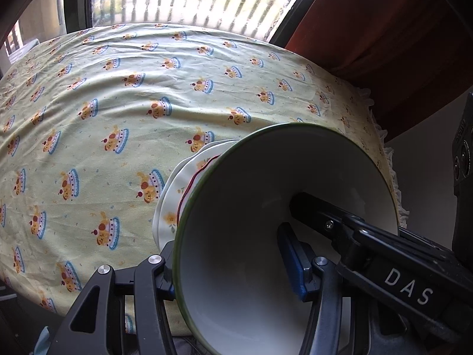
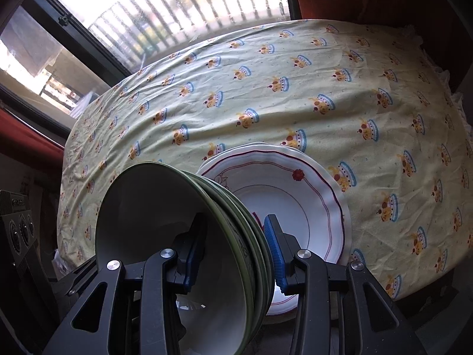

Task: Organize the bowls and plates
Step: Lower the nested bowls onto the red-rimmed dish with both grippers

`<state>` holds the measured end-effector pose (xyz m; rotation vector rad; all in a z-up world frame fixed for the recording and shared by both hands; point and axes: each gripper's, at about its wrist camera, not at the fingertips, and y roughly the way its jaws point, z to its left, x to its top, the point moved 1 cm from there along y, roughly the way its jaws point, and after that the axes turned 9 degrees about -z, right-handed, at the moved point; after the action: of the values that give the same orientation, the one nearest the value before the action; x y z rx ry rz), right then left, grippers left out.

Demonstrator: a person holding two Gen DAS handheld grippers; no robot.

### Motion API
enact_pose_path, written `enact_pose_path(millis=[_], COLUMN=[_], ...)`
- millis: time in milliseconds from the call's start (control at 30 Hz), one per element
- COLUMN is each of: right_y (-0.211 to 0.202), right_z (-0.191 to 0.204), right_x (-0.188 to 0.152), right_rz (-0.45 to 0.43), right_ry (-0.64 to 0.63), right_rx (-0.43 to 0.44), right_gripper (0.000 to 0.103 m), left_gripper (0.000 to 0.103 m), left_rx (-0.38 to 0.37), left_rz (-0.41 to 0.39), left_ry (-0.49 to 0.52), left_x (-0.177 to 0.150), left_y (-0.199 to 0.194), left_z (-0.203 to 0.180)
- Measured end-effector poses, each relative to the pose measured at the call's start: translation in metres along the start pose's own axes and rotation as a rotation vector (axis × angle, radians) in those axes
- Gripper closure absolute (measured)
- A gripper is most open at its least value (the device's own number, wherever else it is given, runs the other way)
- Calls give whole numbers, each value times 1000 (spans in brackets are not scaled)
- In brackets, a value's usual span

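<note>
Right gripper [image 2: 233,254] pinching the bowls' [image 2: 177,236] stacked rims, lower centre of frame; left gripper [image 1: 230,269] clamped on the opposite rim. Plates [image 2: 298,204] just behind, on the tablecloth [image 2: 266,103]. Could easily slip: thin nested rims, tilted stack, probably heavy.

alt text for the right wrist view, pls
The right hand-held gripper clamps the rims of a tilted stack of green-edged bowls, one finger inside the top bowl and one outside. Behind them, white scalloped plates with a maroon line lie stacked on a yellow patterned tablecloth by a window.
</note>
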<state>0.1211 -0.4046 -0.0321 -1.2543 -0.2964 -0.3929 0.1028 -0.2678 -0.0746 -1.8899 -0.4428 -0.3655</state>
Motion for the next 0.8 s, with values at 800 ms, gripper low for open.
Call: enact_pose_path(millis=[800], right_y=[34], right_z=[-30], right_x=[15], right_rz=[70], right_ry=[0], right_rx=[21], right_gripper=[60], left_gripper=[48], left_rx=[84], left_rz=[33], left_ry=[-14], left_x=[4], left_y=[34], left_z=[-13])
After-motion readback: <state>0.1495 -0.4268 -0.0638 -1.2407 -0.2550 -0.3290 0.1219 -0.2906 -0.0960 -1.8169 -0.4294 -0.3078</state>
